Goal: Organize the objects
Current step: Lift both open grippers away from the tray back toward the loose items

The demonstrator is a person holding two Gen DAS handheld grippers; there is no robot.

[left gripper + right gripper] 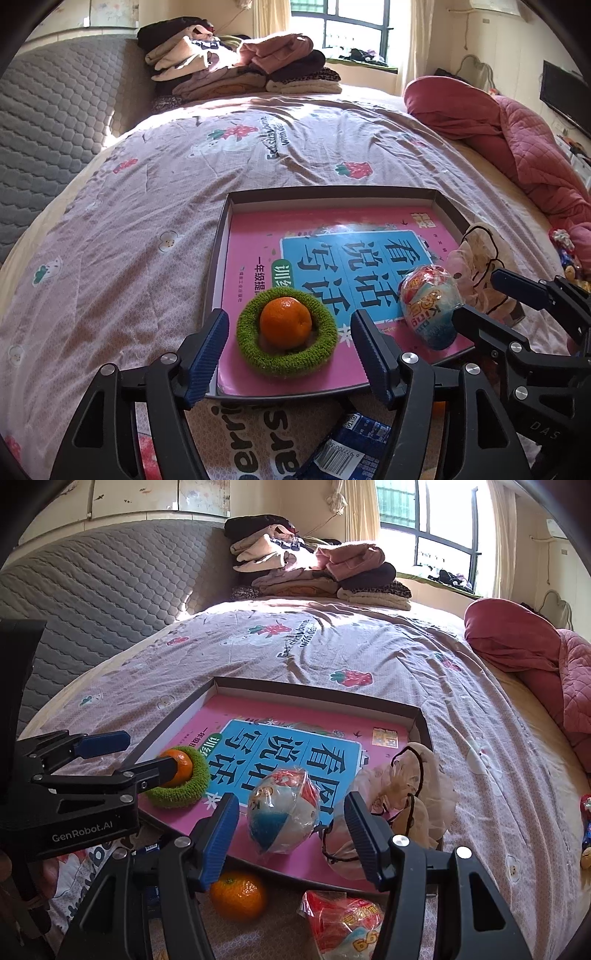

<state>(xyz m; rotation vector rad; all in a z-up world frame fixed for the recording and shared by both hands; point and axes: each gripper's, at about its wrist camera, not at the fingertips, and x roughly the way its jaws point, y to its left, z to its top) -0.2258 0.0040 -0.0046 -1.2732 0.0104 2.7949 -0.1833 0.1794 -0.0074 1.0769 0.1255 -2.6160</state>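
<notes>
The left gripper hangs spread around the round orange tangerine, nested in a fuzzy green ring inside the shallow dark cardboard tray. Rightward, the right gripper, also spread, flanks a plastic-wrapped toy egg; closing off-centre could roll it away.

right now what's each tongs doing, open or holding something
Left tongs: open, empty, fingers either side of the orange in the green ring.
Right tongs: open, empty, around the wrapped egg.
</notes>
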